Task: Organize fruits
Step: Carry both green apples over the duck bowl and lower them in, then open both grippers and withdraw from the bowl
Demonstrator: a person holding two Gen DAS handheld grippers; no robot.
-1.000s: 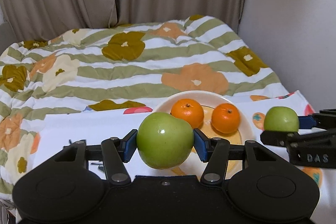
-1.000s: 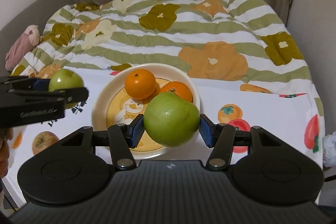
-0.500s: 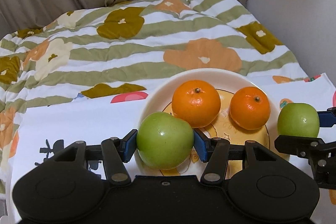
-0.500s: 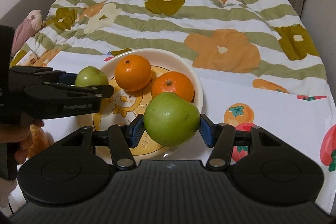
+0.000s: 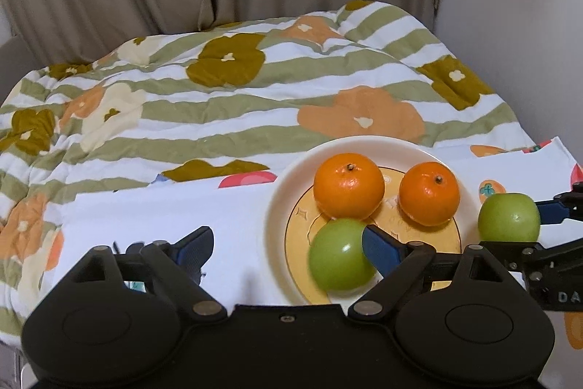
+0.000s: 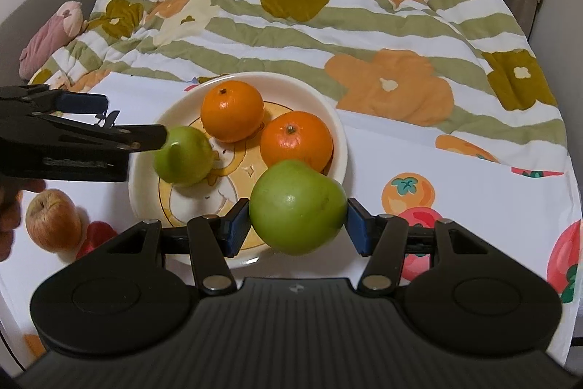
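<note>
A white plate [image 5: 280, 203] with a yellow picture holds two oranges [image 5: 348, 185] [image 5: 429, 193]. A green apple [image 5: 339, 256] lies blurred on the plate's near left part. My left gripper [image 5: 288, 245] has its jaws opening wide around it; the apple sits by the right finger [image 5: 380, 248], well clear of the left one. In the right wrist view this apple [image 6: 182, 155] shows beside the left gripper's fingers [image 6: 145, 137]. My right gripper [image 6: 298, 228] is shut on a second green apple [image 6: 298, 206], held over the plate's near right rim [image 6: 337, 133].
A red-yellow apple [image 6: 53, 219] lies on the white fruit-print cloth [image 6: 455, 177] left of the plate, near a person's hand [image 6: 7, 214]. A striped flowered quilt [image 5: 218, 112] covers the bed behind. A pink soft toy [image 6: 51, 37] lies at far left. Curtains and a wall stand behind.
The left gripper came down toward the plate, then its jaws sprang apart and let the green apple go onto the plate. The right gripper also lowered, still holding its apple.
</note>
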